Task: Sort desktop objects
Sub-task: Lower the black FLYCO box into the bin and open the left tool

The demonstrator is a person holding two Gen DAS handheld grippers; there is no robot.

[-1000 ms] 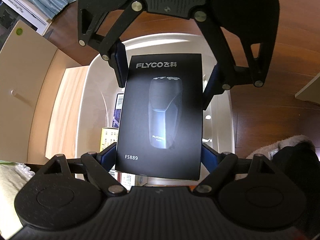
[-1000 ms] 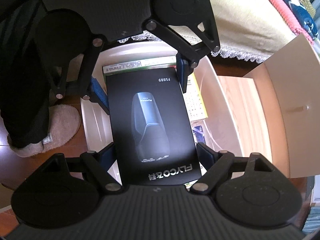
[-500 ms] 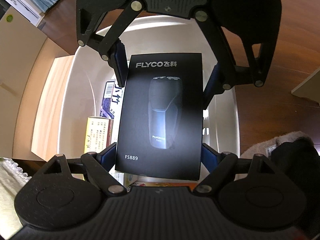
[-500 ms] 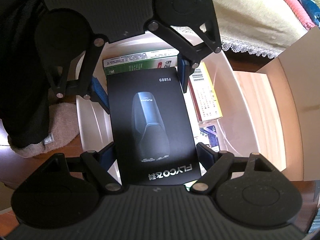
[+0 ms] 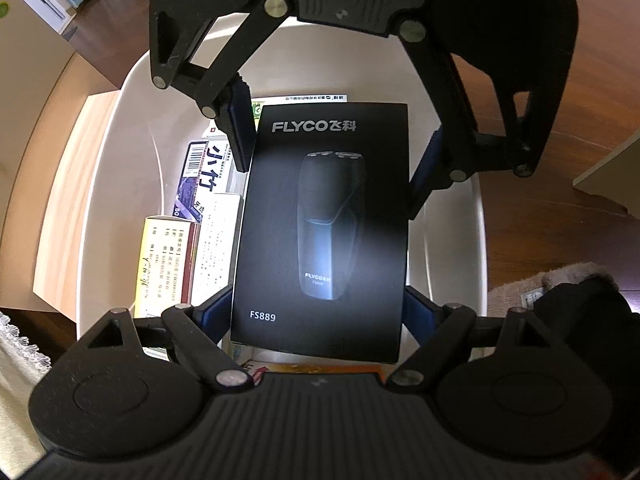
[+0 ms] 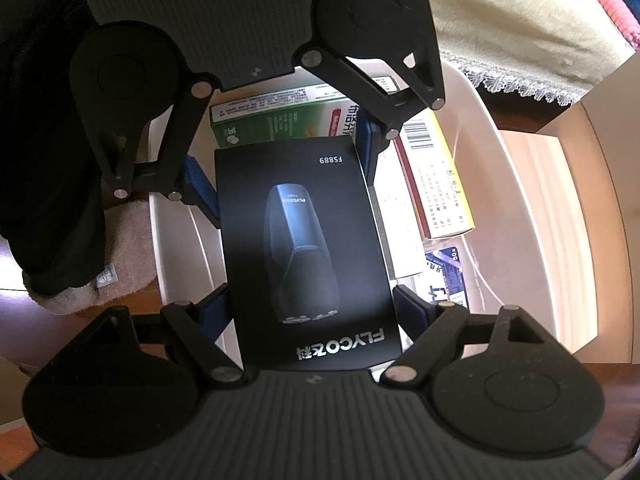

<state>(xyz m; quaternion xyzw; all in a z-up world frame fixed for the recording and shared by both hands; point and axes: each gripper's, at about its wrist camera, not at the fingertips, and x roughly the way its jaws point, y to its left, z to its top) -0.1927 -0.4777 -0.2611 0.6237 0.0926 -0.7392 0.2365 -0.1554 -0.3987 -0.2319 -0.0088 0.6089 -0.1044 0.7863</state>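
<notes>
**Black shaver box held over a white bin by both hand-held grippers**

Dark wooden floor surrounds a white plastic bin, with a pale wooden panel just beside the bin and a cream cloth with a lace edge above it in the right wrist view. A fuzzy beige slipper shows on the floor next to the bin.

Over the bin's opening hangs a flat black shaver box printed FLYCO and FS889. The left hand-held gripper has its blue-padded fingers against the two long edges at the FS889 end, jaws set wide and clamped on the box. The right hand-held gripper grips the same box from the opposite end, the FLYCO end, its pads pressing both long edges. Each gripper points steeply downward, and each shows at the top of the other's view.

Below the box, inside the bin, lie several smaller cartons: a green medicine carton under the FS889 end, a yellow carton with a red edge, a white carton just beside it, and a dark blue-and-white carton with large characters. Whether the black box touches any of them cannot be told.
</notes>
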